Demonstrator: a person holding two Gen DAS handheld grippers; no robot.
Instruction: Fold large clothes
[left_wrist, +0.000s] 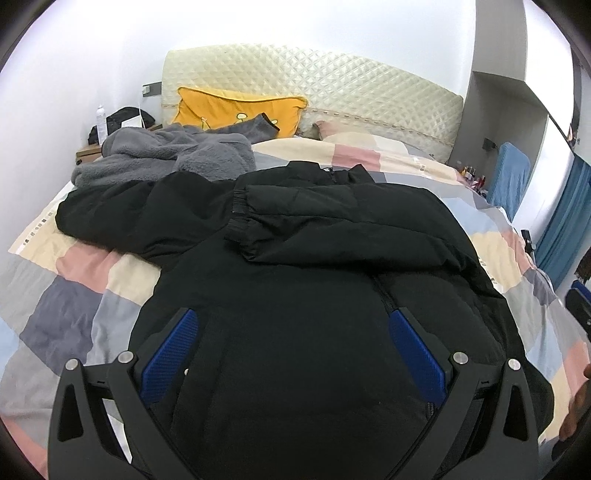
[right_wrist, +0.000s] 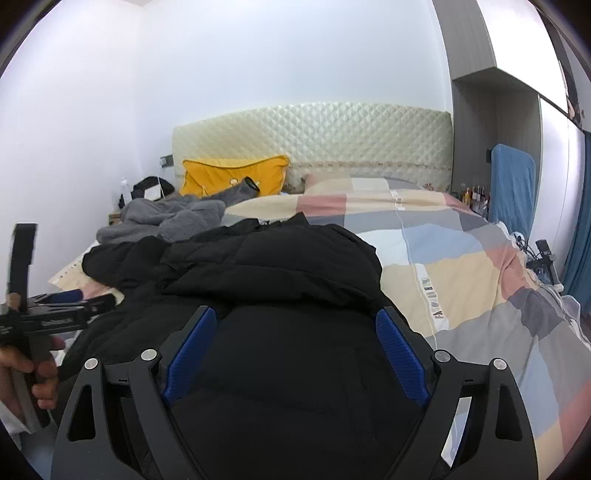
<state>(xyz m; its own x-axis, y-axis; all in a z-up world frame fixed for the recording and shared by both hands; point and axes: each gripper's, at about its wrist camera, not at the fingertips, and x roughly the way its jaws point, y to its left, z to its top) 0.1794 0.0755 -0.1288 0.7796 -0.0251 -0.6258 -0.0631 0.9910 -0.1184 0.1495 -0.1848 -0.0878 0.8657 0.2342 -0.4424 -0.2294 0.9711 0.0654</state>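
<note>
A large black puffer jacket (left_wrist: 314, 280) lies on the bed, front up, its right sleeve folded across the chest and its left sleeve (left_wrist: 122, 210) spread out to the left. It also shows in the right wrist view (right_wrist: 288, 266). My left gripper (left_wrist: 291, 321) is open and empty over the jacket's lower part. My right gripper (right_wrist: 295, 325) is open and empty over the jacket's lower right part. The left gripper also shows in the right wrist view (right_wrist: 62, 306), held in a hand at the left edge.
A checked quilt (left_wrist: 74, 295) covers the bed. A grey fleece garment (left_wrist: 166, 155) and a yellow pillow (left_wrist: 229, 107) lie near the quilted headboard (left_wrist: 332, 81). A nightstand with a bottle (left_wrist: 100, 118) stands at the left; bottles and a blue panel (right_wrist: 513, 184) at the right.
</note>
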